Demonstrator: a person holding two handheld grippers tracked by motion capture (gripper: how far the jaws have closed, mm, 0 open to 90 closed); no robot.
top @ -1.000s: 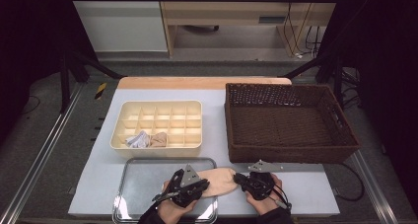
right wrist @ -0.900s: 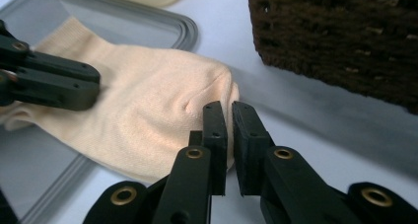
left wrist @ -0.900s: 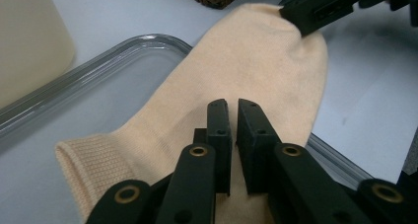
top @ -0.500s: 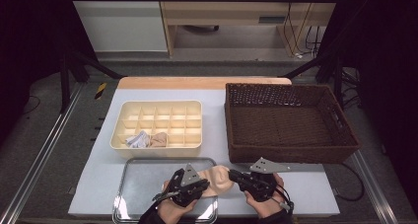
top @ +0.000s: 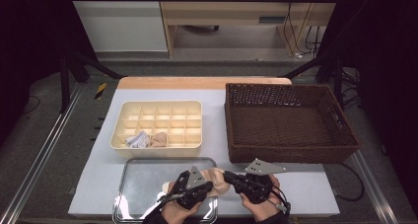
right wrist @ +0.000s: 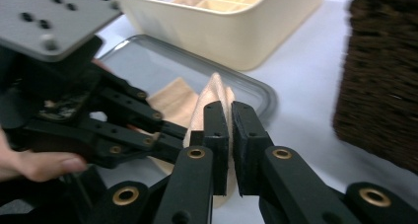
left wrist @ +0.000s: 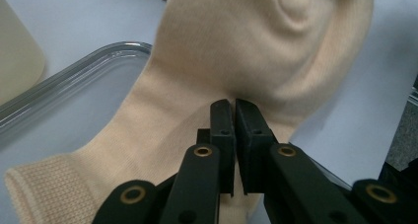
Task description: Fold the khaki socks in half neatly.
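Item: beige sock (left wrist: 256, 51), knitted, one piece. Held between left gripper (top: 204, 185) and right gripper (top: 231, 176), just above the near right end of the clear plastic tray (top: 138, 184), at the front of the white counter (top: 212, 110).

Grip, left: jaws closed on a fold of the sock at mid-length, pads pinching the cloth in the left gripper view, ribbed cuff (left wrist: 39, 184) hanging toward the tray.

Grip, right: jaws of the right gripper (right wrist: 230, 105) closed nearly flat on a thin bunched edge of the sock (right wrist: 217, 88), beside the left gripper (right wrist: 162, 130) in the right gripper view.

Handling, judged: very light; soft and limp, no stiffness of its own, sagging and folding wherever unsupported. Not fragile, not slippery; knit likely to catch well on the rubber pads. Stretchy, so apt to lengthen under pull between the two holds rather than shift as a whole.

Where to take hold, judged: at a gathered fold or doubled edge, deep in the pads rather than at the tips; cuff the firmest spot, being the thickest rib. A single layer pinched at the very edge liable to slip out.

Nearby: cream compartment box (top: 157, 125) behind the tray, with a white-grey sock (top: 137, 140) and a beige one (top: 158, 140) balled in adjacent front cells; dark wicker basket (top: 291, 123) to the right, well apart.
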